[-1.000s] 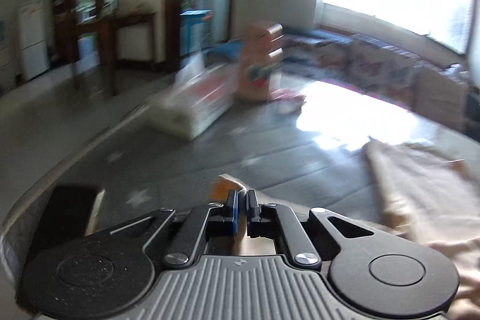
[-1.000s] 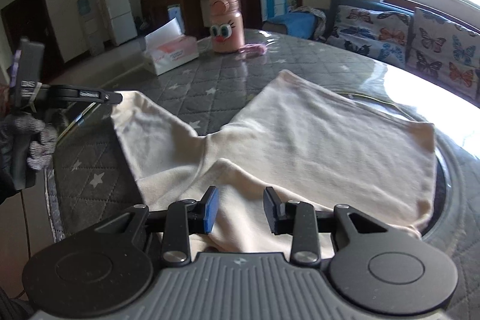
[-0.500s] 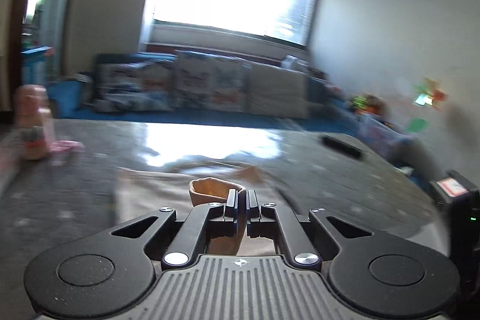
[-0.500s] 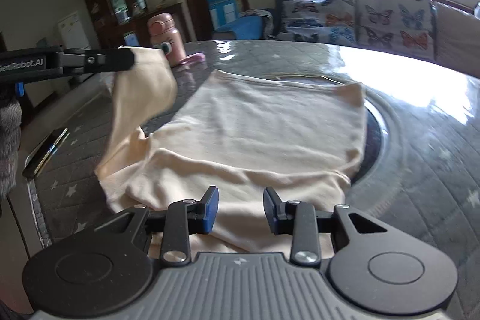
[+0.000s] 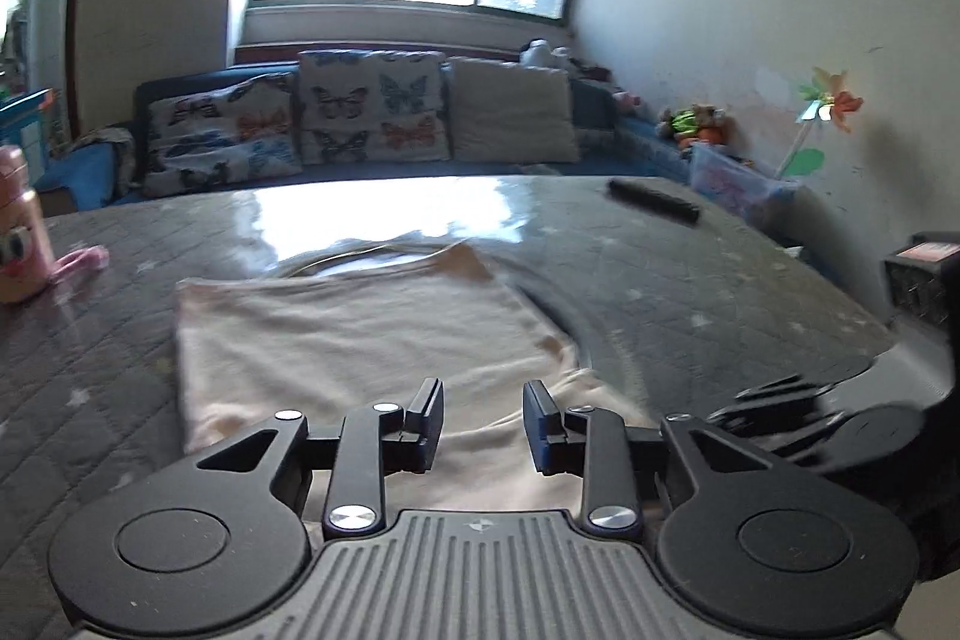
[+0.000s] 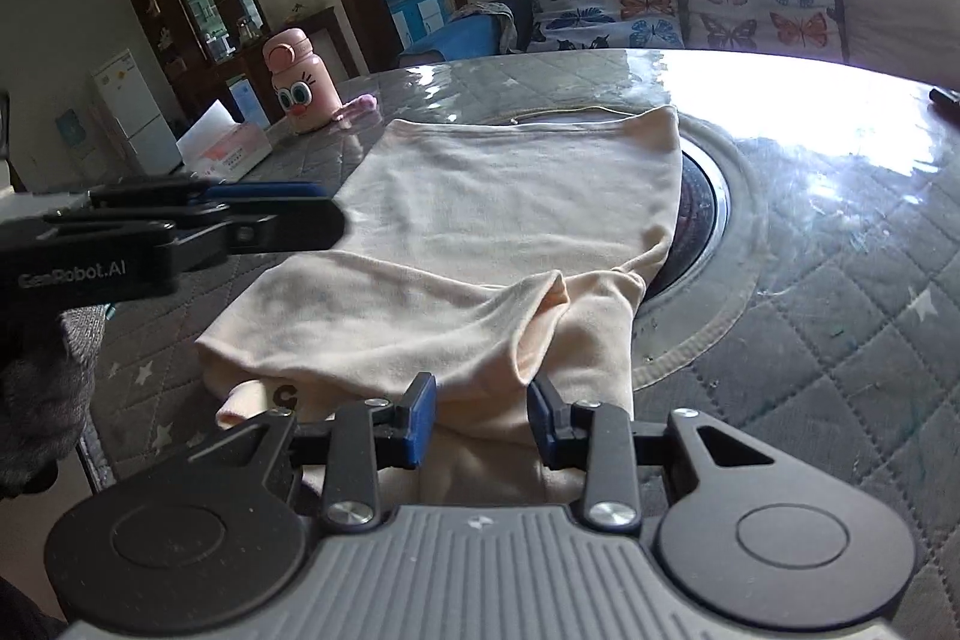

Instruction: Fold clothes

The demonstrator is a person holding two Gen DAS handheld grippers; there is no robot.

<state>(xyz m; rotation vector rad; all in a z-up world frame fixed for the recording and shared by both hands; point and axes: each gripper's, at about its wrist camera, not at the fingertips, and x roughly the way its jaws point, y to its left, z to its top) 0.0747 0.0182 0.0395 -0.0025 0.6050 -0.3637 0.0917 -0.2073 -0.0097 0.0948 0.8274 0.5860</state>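
A cream-coloured garment (image 6: 504, 220) lies spread across the middle of a grey quilted counter (image 6: 840, 292), filling the centre of both views. In the right wrist view one side flap (image 6: 390, 322) is already laid over the body of the garment, its loose rounded end lying at lower centre. The left gripper (image 5: 483, 415) has just been opening; its jaws stand apart over the cloth with nothing between them, so it looks released. In the right wrist view it enters from the left edge, hanging above the cloth. The right gripper (image 6: 483, 415) is also parted, low over the near edge of the garment, pinching nothing. A pink bottle (image 6: 297, 85) stands at upper left, well apart. Judged from this, one fold has just been set down; the next move calls for taking a fresh edge, likely the near or opposite side, with both jaws closing on fabric
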